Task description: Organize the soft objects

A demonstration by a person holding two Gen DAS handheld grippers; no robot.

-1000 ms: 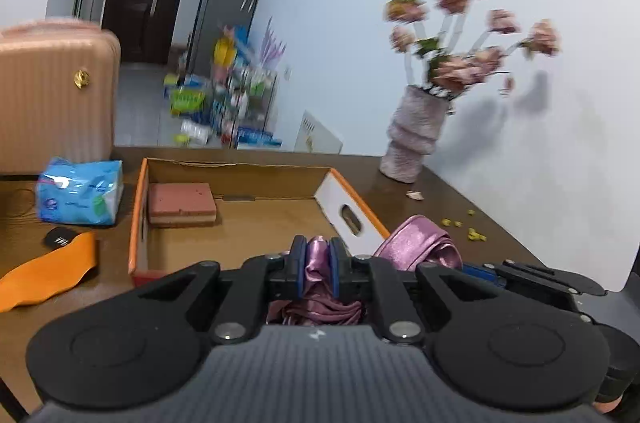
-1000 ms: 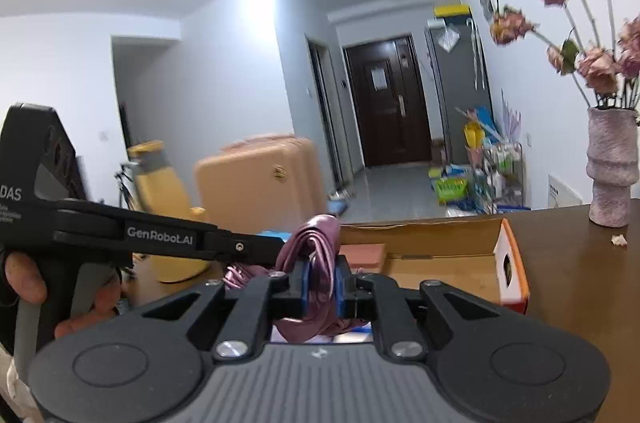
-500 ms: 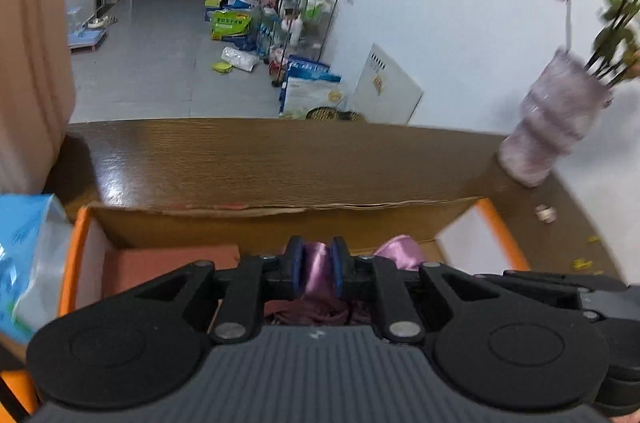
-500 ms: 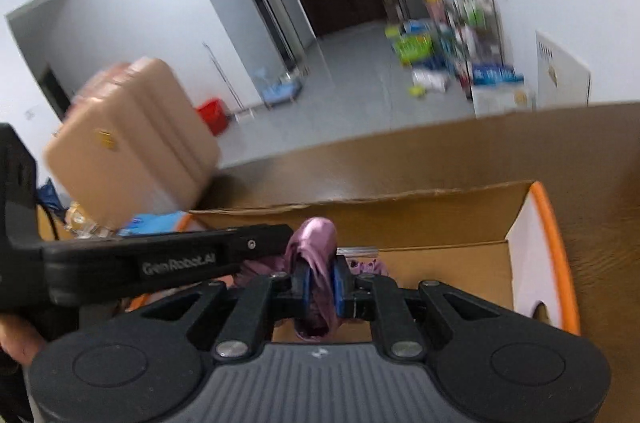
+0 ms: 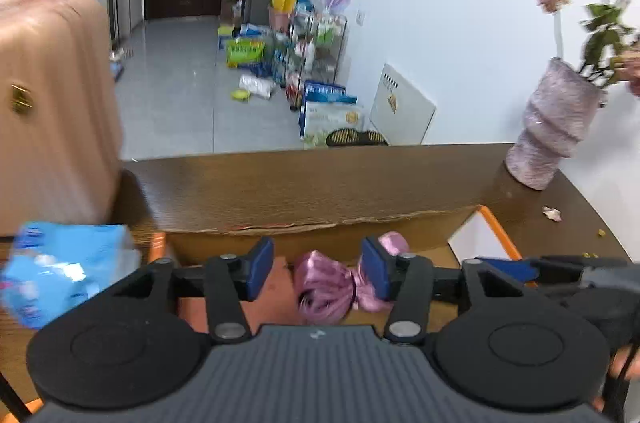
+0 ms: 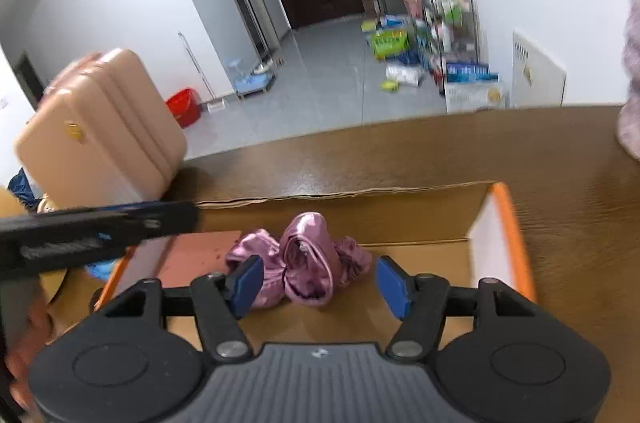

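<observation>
Your left claw (image 5: 316, 273) and right claw (image 6: 316, 281) have both just been opening, pads clear of the pink satin cloth (image 6: 304, 259), which lies inside the cardboard box (image 6: 500, 247) on the tabletop (image 6: 400, 151).

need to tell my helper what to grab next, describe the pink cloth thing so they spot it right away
On the brown table sits an open cardboard box with orange edges. Inside it, on the floor near the back wall, lies the pink cloth, beside a flat reddish block. It is the only shiny, crumpled, satin bundle there.
</observation>
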